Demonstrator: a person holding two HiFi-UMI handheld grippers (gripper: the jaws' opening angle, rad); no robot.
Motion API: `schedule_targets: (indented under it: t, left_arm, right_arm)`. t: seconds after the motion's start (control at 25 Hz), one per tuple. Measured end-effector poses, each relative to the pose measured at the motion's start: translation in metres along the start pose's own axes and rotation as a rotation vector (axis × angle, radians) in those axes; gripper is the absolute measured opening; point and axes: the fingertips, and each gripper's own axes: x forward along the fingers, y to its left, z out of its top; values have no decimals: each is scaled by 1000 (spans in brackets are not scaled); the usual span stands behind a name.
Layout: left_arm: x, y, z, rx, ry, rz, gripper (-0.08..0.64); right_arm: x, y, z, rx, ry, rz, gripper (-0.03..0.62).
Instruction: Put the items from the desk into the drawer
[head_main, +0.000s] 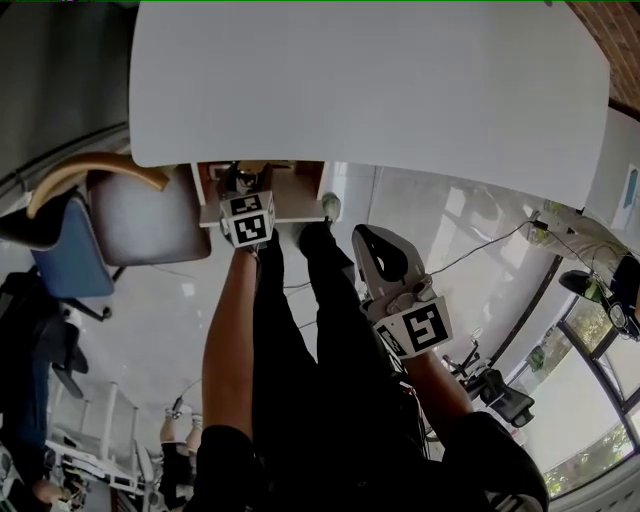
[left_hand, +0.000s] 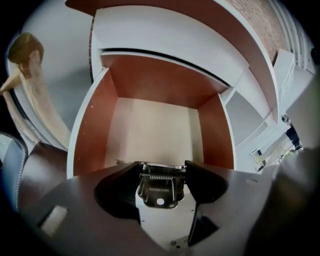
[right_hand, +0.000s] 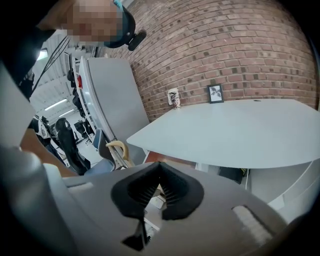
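Left claw (left_hand: 162, 167) stands wide, clamped across the metal clip of a white clipboard (left_hand: 160, 220), above the open, empty drawer (left_hand: 150, 130) under the tabletop's (head_main: 370, 80) near edge. Right claw (right_hand: 160, 167) is closed, empty. Risk: early release drops the board onto the drawer's front wall.

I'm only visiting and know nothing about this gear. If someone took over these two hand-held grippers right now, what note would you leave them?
Left gripper: closed on a white clipboard with a metal clip, held over the open drawer.
Right gripper: shut, holding nothing.
Done: drawer is open; nothing seen lying in it.
Left to do: set the clipboard inside. A cup and a small picture frame stand at the desk's far edge by the brick wall; probably next.
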Motion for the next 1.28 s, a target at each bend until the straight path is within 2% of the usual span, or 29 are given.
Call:
schedule_targets:
  t: [0.16, 0.36, 0.6, 0.72, 0.88, 1.16, 1.28]
  left_arm:
    - [16, 7, -13, -38, 42, 16, 304]
    - [24, 7, -19, -10, 64, 40, 304]
    - [28, 5, -27, -17, 103, 37, 308]
    - [31, 9, -44, -32, 167, 40, 311]
    - [33, 9, -49, -49, 207, 33, 302]
    - [29, 12, -42, -28, 162, 47, 296]
    - [19, 14, -42, -52, 155, 48, 276]
  right_arm:
    - [1, -7, -11, 19, 15, -9, 5]
    - [3, -14, -18, 26, 19, -13, 5]
    - [0, -13, -25, 38, 32, -15, 5]
    - [-1, -10, -27, 40, 31, -17, 5]
    - [-4, -9, -27, 38, 29, -19, 5]
    - [-4, -9, -25, 25, 10, -28, 5]
    - [-8, -5, -24, 19, 16, -29, 5]
